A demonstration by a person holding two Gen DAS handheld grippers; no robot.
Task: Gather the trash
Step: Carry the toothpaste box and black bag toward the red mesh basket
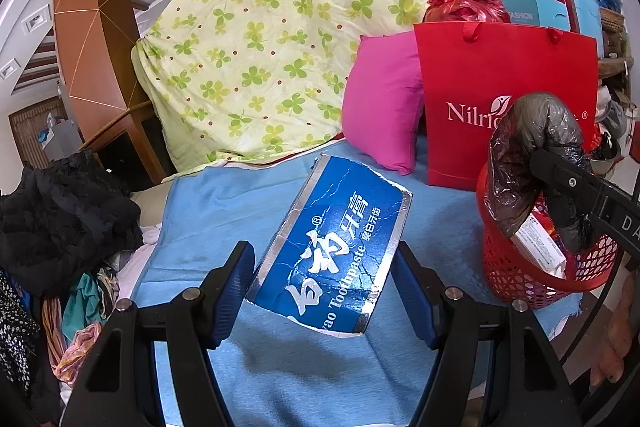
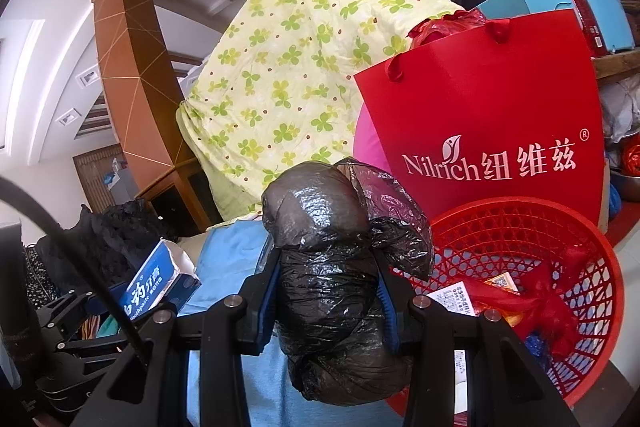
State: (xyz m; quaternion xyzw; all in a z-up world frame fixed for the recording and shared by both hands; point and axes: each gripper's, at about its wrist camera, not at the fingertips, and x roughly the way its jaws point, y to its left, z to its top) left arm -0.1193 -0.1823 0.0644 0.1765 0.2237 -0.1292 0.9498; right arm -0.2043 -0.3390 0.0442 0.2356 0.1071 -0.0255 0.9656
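So the red basket (image 2: 532, 227) is the landmark here, sitting on the blue sheet (image 1: 208, 195) in front of the red paper bag (image 2: 480, 99). Well to the left of the basket, a torn blue toothpaste box (image 1: 332, 247) is clamped across its width by the left gripper (image 1: 324, 291), lifted clear of the sheet and tipped slightly nose-down. Just left of the basket, nearly at its rim, a crumpled black plastic bag (image 2: 336, 291) is squeezed between narrow jaws in the right gripper (image 2: 326, 291), which is pointed close to level with the wad poking up past the fingertips. The basket already has some wrappers in it. To get this step done nicely, the black bag should probably be carried right over the basket opening and let go only once it's fully past the rim, since thin plastic tends to cling to the pads. The box would best be brought in afterwards, so the two grippers aren't crowded over one small basket.
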